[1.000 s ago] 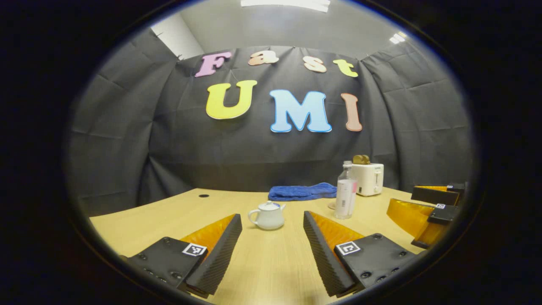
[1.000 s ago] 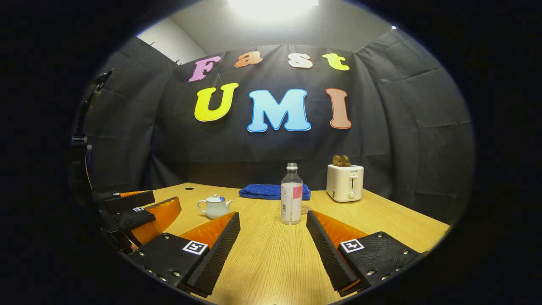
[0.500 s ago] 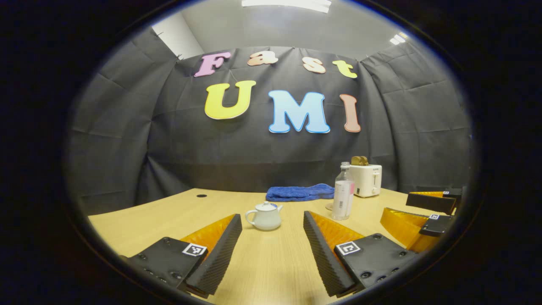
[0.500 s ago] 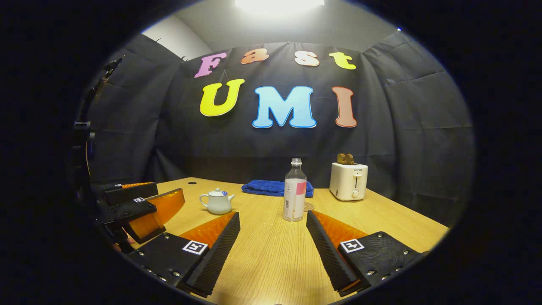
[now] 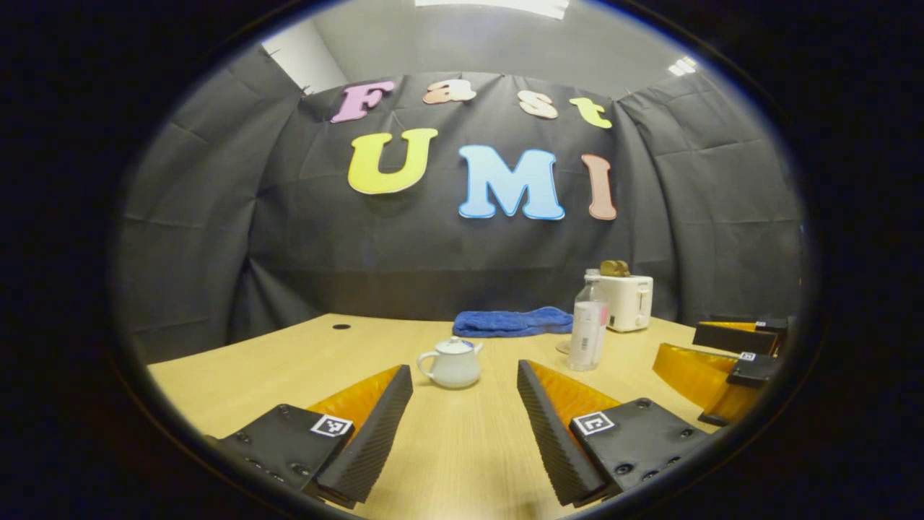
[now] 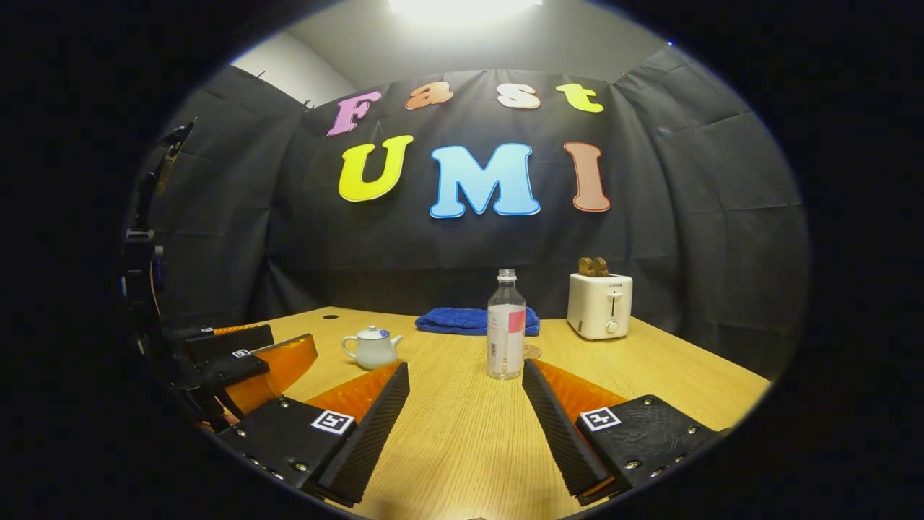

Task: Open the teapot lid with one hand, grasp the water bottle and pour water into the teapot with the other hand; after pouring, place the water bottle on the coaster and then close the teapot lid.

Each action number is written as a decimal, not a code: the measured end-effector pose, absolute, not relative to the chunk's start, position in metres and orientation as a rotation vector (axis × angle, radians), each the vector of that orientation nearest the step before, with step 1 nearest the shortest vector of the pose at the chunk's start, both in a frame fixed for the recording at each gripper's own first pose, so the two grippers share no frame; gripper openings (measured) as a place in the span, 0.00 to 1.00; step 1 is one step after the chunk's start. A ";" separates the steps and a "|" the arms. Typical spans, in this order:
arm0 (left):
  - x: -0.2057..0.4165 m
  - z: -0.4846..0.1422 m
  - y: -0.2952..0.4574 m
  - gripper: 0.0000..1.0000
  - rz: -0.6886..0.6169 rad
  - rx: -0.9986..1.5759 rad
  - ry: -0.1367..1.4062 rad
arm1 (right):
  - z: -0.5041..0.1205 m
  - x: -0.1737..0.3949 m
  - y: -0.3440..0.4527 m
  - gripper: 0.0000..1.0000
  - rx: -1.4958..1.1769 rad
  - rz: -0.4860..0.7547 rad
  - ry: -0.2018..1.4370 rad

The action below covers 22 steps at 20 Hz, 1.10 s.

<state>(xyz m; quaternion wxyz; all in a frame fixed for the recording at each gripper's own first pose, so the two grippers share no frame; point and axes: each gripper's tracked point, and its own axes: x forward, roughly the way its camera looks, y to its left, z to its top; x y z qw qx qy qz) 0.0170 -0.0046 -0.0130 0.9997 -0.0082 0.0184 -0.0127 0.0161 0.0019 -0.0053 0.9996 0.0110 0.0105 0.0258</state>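
Note:
A small white teapot [image 5: 452,365] with its lid on stands on the wooden table, straight ahead of my left gripper [image 5: 463,415], which is open and empty. In the right gripper view the teapot [image 6: 372,348] sits ahead to the left. A clear water bottle [image 6: 506,327] with a pink label stands upright just beyond my open, empty right gripper [image 6: 465,415]. A round coaster [image 6: 532,352] lies right behind the bottle. In the left gripper view the bottle [image 5: 588,331] is to the right of the teapot, and the right gripper [image 5: 722,357] shows at the right edge.
A folded blue cloth [image 6: 476,321] lies at the back of the table [image 6: 462,440]. A white toaster [image 6: 598,305] with bread in it stands at the back right. The left gripper [image 6: 238,357] shows at the left edge of the right gripper view.
Both views shifted only slightly; the teapot and bottle keep their places. Both grippers stay open and low over the near table.

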 end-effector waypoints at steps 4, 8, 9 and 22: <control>0.035 -0.014 -0.008 0.96 -0.045 -0.023 0.064 | 0.003 0.034 -0.002 0.98 0.043 0.048 0.018; 0.060 -0.014 -0.010 0.96 -0.080 -0.056 0.086 | 0.008 0.055 -0.009 0.98 0.008 0.025 0.018; 0.067 -0.014 -0.009 0.96 -0.087 -0.059 0.092 | 0.010 0.060 -0.010 0.98 -0.002 0.018 0.020; 0.151 0.006 -0.008 0.95 -0.194 0.007 0.046 | 0.037 0.139 -0.035 0.98 -0.070 -0.096 0.057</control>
